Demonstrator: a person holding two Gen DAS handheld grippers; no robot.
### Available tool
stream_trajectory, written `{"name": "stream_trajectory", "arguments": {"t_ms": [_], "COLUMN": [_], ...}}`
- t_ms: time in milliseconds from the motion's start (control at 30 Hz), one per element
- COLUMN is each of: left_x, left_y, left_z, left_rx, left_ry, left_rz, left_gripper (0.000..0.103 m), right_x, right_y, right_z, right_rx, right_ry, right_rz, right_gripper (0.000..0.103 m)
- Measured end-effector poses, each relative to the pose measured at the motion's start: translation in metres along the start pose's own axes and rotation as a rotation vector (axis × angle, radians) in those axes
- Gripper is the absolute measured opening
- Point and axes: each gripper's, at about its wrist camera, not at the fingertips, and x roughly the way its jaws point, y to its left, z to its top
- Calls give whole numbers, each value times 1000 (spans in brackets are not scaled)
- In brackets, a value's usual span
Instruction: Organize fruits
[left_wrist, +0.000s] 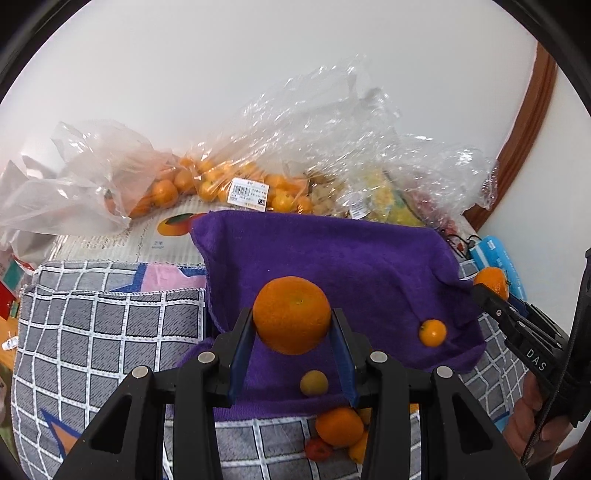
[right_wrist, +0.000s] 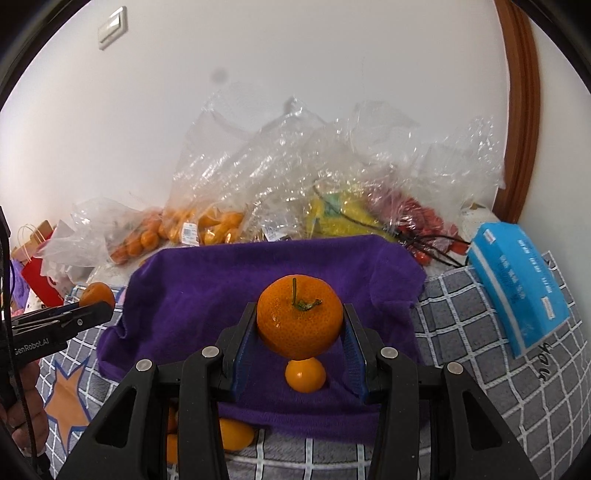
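Each hand-held gripper clamps one mandarin above the purple towel (left_wrist: 332, 254): the left hand-held gripper (left_wrist: 291, 332) holds a stemless mandarin (left_wrist: 291, 314), the right hand-held gripper (right_wrist: 300, 332) a stemmed mandarin (right_wrist: 299, 317). Two small kumquats (left_wrist: 432, 332) lie on the towel in the left view; the right view shows one. More fruit under the towel's near edge is partly hidden.

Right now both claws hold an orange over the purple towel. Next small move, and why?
Probably lower the right claw a little to one side and set its stemmed orange on bare purple towel. A small kumquat lies right beneath it, so a straight drop would land on it. The left claw can wait with its orange.
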Motion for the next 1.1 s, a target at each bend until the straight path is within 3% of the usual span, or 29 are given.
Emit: {"name": "stream_trajectory", "arguments": {"t_ms": [433, 1100], "left_x": [54, 87], "left_y": [6, 3], "left_z": [5, -4], "left_rx": [4, 23], "left_ry": [83, 156], "left_rz": [4, 18], "left_gripper": [39, 39], "right_x": [58, 86], "right_y": [-4, -5], "right_z": [-5, -15], "right_rx": [-13, -20], "right_ry": [77, 163], "right_rz": [-23, -28], "right_gripper": [43, 44]}}
